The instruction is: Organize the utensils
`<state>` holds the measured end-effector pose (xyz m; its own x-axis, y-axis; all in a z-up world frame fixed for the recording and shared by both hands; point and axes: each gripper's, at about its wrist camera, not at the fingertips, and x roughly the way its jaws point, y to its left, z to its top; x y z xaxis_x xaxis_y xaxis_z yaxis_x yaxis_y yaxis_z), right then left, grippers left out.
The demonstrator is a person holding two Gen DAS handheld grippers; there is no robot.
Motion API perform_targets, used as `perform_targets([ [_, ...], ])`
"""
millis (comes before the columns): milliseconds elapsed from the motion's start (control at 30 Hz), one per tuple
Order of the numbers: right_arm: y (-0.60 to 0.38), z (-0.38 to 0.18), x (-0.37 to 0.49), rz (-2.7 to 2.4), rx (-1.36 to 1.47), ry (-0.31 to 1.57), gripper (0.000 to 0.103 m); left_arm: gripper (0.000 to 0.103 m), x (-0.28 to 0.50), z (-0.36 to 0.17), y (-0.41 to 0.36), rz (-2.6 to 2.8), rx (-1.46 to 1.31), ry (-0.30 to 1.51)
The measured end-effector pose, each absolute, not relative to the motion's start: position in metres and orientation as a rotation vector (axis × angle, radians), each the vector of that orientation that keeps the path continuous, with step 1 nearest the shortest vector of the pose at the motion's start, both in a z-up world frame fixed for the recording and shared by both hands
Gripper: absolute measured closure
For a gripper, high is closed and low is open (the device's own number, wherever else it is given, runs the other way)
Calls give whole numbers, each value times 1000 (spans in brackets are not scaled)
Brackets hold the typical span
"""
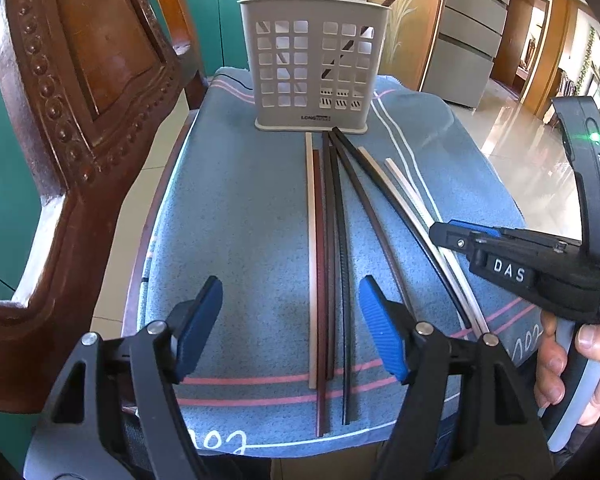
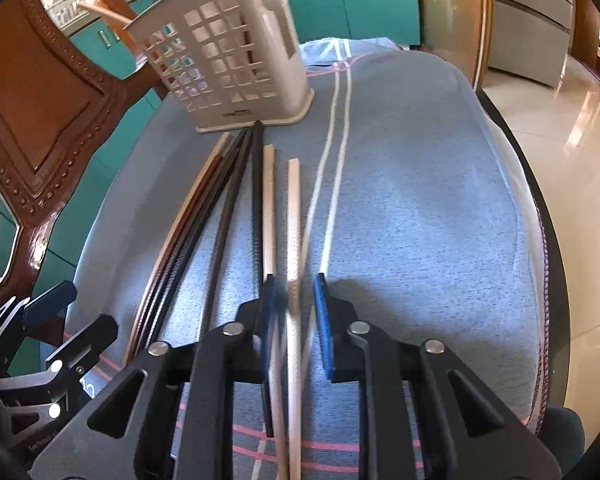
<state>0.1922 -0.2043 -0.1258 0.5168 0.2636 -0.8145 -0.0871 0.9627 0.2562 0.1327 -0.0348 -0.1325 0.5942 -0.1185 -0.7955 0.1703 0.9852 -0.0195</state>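
Observation:
Several chopsticks, pale wood, dark brown and black point(image 1: 332, 264), lie side by side on a blue towel point(image 1: 240, 208), tips toward a white slotted utensil holder point(image 1: 314, 60) at the far end. The holder point(image 2: 228, 56) holds two chopsticks. My left gripper point(image 1: 290, 328) is open and empty above the near ends of the left chopsticks. My right gripper point(image 2: 294, 320) is open, its fingers either side of the rightmost pale chopstick point(image 2: 294, 240); it also shows in the left wrist view point(image 1: 444, 234) low over the right chopsticks.
A carved brown wooden chair back point(image 1: 72, 120) stands close on the left. The towel covers a small dark-rimmed table point(image 2: 548, 240). Teal cabinets point(image 1: 220, 20) stand behind, and a glossy tiled floor point(image 1: 520, 148) lies to the right.

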Motion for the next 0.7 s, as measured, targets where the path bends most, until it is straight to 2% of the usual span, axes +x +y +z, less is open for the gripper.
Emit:
perform_targets([
  [167, -200, -123, 190, 234, 182, 989, 98, 32, 134, -133, -36, -171, 59, 921],
  [400, -208, -120, 191, 213, 191, 986, 98, 32, 139, -131, -33, -167, 45, 919],
  [700, -218, -123, 190, 192, 225, 1008, 88, 33, 160, -126, -31, -181, -4, 912],
])
